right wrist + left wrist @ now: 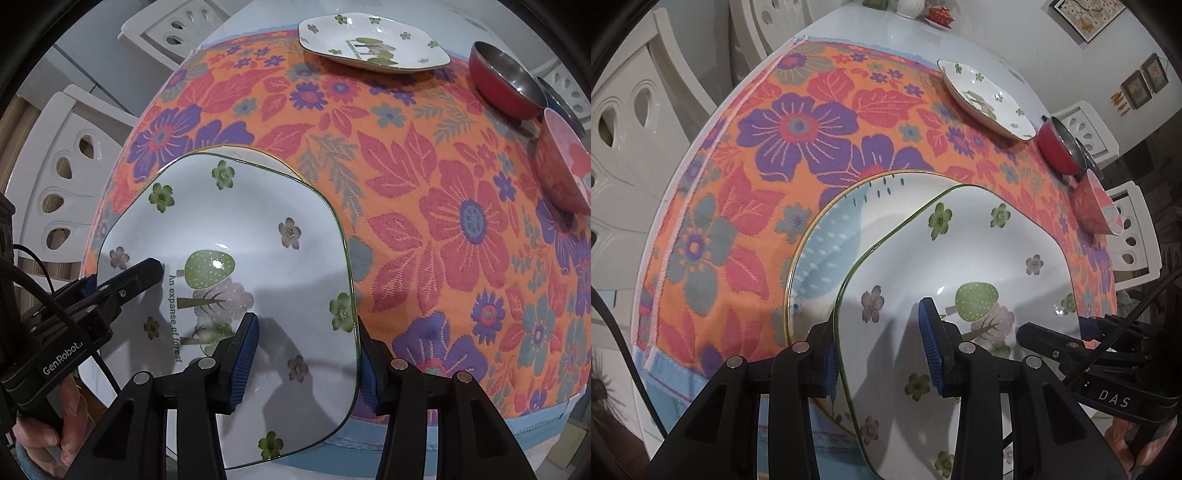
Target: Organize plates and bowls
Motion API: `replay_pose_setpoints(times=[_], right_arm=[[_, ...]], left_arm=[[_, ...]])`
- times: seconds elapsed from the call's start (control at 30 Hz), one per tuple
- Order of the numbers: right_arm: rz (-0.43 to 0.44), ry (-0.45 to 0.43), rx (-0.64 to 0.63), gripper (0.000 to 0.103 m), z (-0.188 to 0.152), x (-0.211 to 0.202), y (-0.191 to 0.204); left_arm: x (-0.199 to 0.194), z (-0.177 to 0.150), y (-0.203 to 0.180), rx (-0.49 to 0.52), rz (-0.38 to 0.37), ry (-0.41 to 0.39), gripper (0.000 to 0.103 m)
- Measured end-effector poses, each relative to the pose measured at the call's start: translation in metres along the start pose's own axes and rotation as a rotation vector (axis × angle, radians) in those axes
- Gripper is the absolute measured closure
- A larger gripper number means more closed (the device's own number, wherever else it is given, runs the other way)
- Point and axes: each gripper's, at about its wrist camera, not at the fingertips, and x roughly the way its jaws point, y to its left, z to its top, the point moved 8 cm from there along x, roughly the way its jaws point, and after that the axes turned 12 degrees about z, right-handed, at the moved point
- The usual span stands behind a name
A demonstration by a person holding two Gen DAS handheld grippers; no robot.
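Observation:
A square white plate with green flowers and a tree print (pixel 979 258) (pixel 236 236) lies on top of a round blue-patterned plate (pixel 827 236). My left gripper (pixel 882 354) straddles the square plate's left rim, jaws open, one pad inside and one outside. My right gripper (pixel 306 362) straddles its right rim the same way, jaws open. The left gripper also shows in the right wrist view (pixel 122 280). A second square flowered plate (pixel 986 99) (pixel 373 42) sits at the far side.
A red metal bowl (pixel 1060 147) (pixel 506 85) and a pink patterned bowl (pixel 1093 206) (pixel 565 162) stand at the right on the floral cloth (pixel 798 125). White chairs (pixel 635 122) surround the table. A vase and small dish (pixel 938 14) sit far back.

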Motion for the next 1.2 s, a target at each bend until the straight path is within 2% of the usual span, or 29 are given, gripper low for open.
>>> replay_pose_setpoints(times=[0.3,0.47,0.67,0.87,1.07,1.2], right_arm=[[-0.034,-0.018,-0.020,0.055,0.017,0.008,0.006],[-0.027,-0.023,-0.022,0.055,0.026,0.006,0.010],[0.006,-0.054,0.014,0.055,0.025,-0.016,0.000],[0.023,-0.176,0.037,0.055,0.053,-0.063,-0.006],[0.023,-0.341,0.049,0.055,0.099,-0.116,-0.011],[0.019,-0.404,0.083,0.055,0.127,-0.134,-0.027]], left_arm=[[0.004,0.014,0.006,0.016,0.026,-0.021,0.069],[-0.003,0.027,0.017,-0.013,-0.018,-0.022,0.069],[-0.039,0.053,0.032,-0.020,0.006,-0.122,0.067],[-0.077,0.097,0.038,-0.019,-0.002,-0.218,0.067],[-0.099,0.145,0.003,0.069,-0.040,-0.298,0.067],[-0.099,0.177,-0.023,0.106,-0.088,-0.312,0.067]])
